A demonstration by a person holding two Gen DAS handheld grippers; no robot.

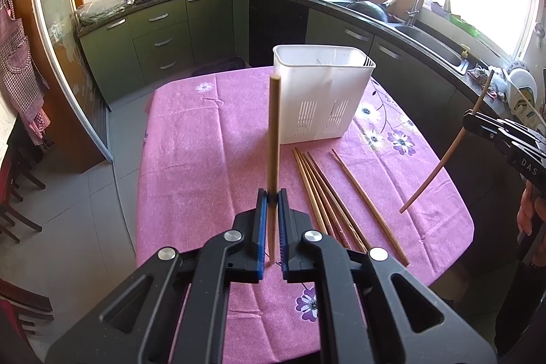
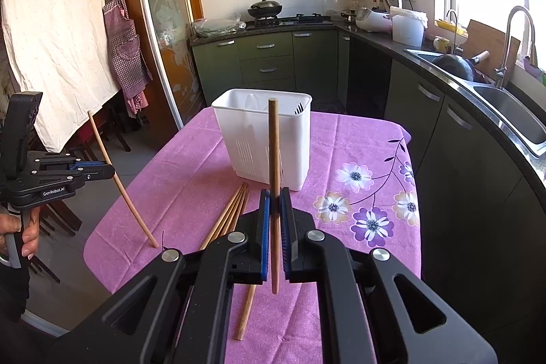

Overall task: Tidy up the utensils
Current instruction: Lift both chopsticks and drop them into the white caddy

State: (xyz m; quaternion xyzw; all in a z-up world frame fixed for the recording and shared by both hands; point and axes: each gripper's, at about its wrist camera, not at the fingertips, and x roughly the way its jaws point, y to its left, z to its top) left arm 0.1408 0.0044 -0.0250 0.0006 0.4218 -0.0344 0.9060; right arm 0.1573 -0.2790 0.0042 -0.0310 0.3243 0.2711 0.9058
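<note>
The bench (image 1: 191,166) ahead of both tongs wears a pink cloth, finely speckled, printed with white and purple flowers. Beyond the tips of both tongs stands the caddy (image 1: 320,98), a white plastic box with rounded corners, slotted lower walls and an inner divider; dark fork tines show at its right end.

The left tongs (image 1: 272,193), black with blue ribbed pads, are clenched on a pale chopstick (image 1: 274,132), a smooth round wooden rod standing nearly upright between the pads. The right tongs (image 2: 274,193), same make, are clenched on a darker chopstick (image 2: 273,145), also near upright.

Loose chopsticks (image 1: 317,190) lie flat on the cloth just right of the left tongs and under the right tongs: a fanned bundle touching at the far ends, with a single (image 1: 368,207) apart on the right.
</note>
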